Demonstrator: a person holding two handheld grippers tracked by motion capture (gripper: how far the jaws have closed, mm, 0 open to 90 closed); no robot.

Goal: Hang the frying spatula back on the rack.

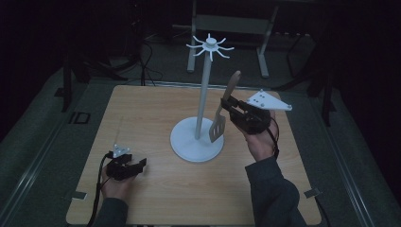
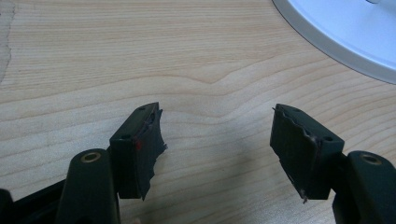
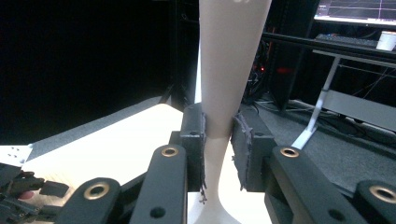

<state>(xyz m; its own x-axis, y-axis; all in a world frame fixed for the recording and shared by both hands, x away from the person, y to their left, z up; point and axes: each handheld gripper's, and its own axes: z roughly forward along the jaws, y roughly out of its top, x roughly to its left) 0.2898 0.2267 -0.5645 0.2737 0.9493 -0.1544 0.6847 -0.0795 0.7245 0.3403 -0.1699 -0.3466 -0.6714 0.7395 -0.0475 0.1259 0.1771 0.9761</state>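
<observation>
Right gripper (image 1: 230, 108) jaws clamped on wooden spatula (image 1: 222, 113) handle, held off the table (image 1: 142, 113) beside the white stand (image 1: 202, 101), mid-table. Left gripper (image 1: 137, 165) jaws wide apart, nothing between them, near front-left corner.

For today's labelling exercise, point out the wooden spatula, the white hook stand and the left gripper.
wooden spatula (image 1: 218, 126): high view, slotted blade.
white hook stand (image 1: 204, 97): high view, upright pole.
left gripper (image 2: 217, 149): left gripper view, midway between its open fingertips.
</observation>
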